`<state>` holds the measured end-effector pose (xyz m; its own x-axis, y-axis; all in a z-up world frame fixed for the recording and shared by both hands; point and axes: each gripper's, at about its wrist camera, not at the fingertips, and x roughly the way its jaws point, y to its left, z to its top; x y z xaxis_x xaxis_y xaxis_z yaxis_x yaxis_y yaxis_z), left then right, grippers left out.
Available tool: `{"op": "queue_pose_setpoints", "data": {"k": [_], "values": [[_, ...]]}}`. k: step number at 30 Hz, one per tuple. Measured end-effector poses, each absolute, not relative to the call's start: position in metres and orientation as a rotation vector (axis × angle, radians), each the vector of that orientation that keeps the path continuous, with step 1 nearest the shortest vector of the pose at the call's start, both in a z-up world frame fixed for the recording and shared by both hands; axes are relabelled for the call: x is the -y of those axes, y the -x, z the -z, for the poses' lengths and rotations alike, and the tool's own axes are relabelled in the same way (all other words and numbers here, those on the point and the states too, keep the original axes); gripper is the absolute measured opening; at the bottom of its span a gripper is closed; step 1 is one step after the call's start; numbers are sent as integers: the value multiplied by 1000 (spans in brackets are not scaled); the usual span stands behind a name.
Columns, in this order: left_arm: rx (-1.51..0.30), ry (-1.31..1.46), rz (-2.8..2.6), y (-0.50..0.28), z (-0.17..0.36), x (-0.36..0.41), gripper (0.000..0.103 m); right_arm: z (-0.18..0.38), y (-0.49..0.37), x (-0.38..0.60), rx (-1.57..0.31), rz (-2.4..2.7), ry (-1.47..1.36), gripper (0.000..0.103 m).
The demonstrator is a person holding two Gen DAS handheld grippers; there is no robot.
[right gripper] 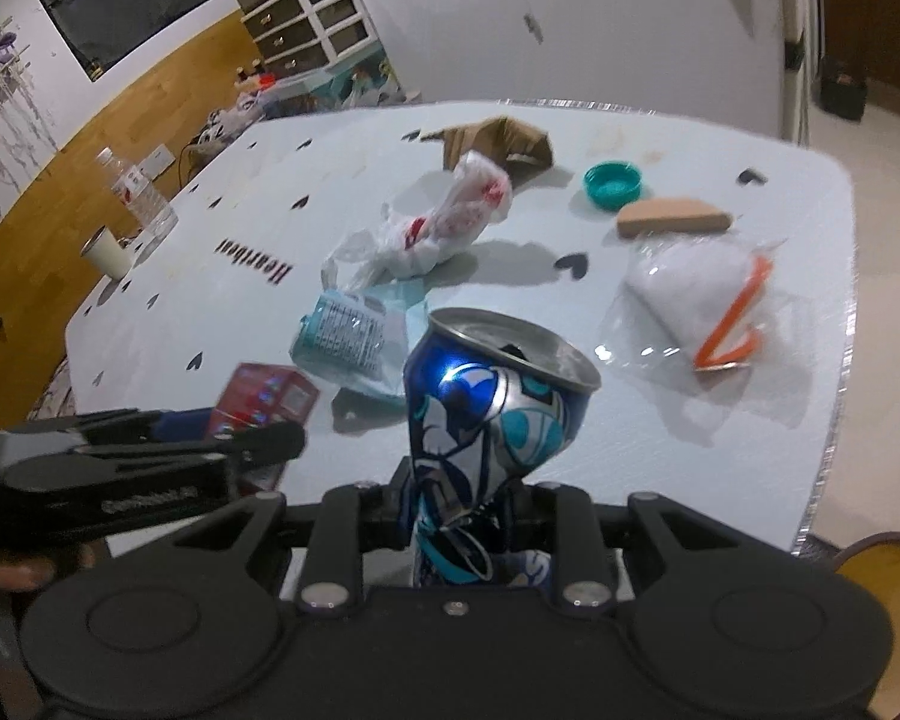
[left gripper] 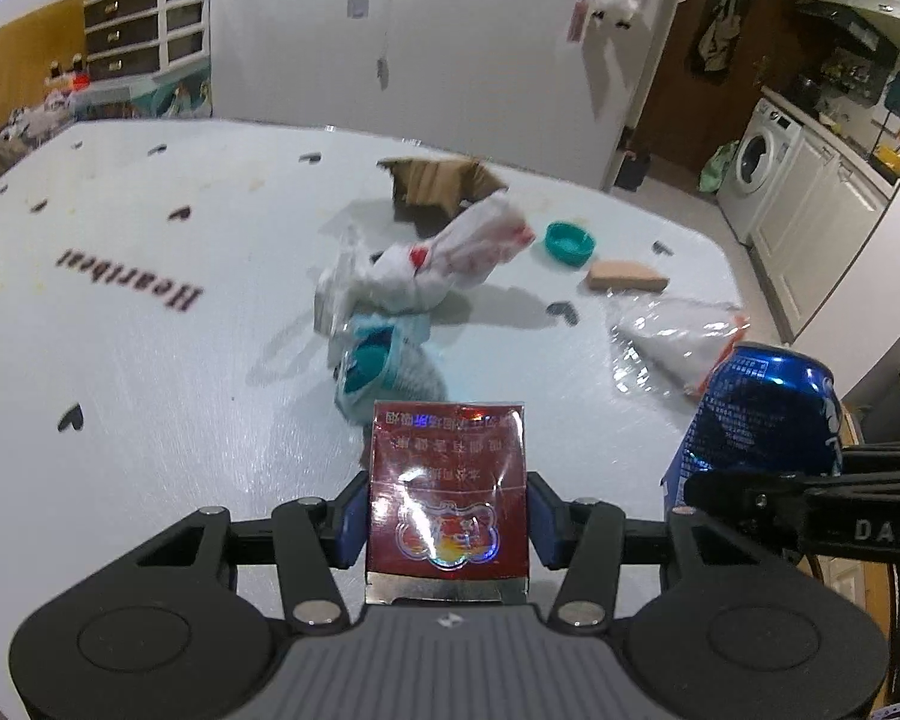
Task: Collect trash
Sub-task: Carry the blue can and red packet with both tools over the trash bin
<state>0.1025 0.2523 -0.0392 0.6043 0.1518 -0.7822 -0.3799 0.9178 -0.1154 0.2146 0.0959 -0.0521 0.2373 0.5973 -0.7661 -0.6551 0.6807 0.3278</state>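
Observation:
My left gripper (left gripper: 448, 519) is shut on a red cigarette pack (left gripper: 448, 489), held above the pale blue table (left gripper: 150, 360). My right gripper (right gripper: 457, 513) is shut on a crushed blue drink can (right gripper: 486, 402), which also shows at the right of the left wrist view as the can (left gripper: 762, 414). The left gripper (right gripper: 234, 429) with the red pack (right gripper: 267, 393) appears at the left of the right wrist view. On the table lie a white knotted plastic bag (left gripper: 450, 258), a teal wrapper (right gripper: 345, 336), a clear bag with an orange strip (right gripper: 702, 300), a teal cap (right gripper: 612, 183) and torn brown cardboard (right gripper: 498, 141).
A tan wedge-shaped block (right gripper: 672, 217) lies near the cap. A plastic bottle (right gripper: 141, 192) and a white cup (right gripper: 109, 252) stand at the table's left edge. The table's right edge (right gripper: 840, 360) drops to a tiled floor. A washing machine (left gripper: 756, 162) stands far right.

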Motion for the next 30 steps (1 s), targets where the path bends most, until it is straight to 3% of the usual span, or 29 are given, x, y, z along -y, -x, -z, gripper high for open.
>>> {"op": "queue_pose_setpoints", "data": {"k": [19, 30], "values": [[-794, 229, -233, -99, 2, -193, 52, 23, -201, -20, -880, -736, 56, 26], [-816, 197, -153, -134, 6, -124, 52, 20, -218, 55, -871, -662, 15, 26]]}}
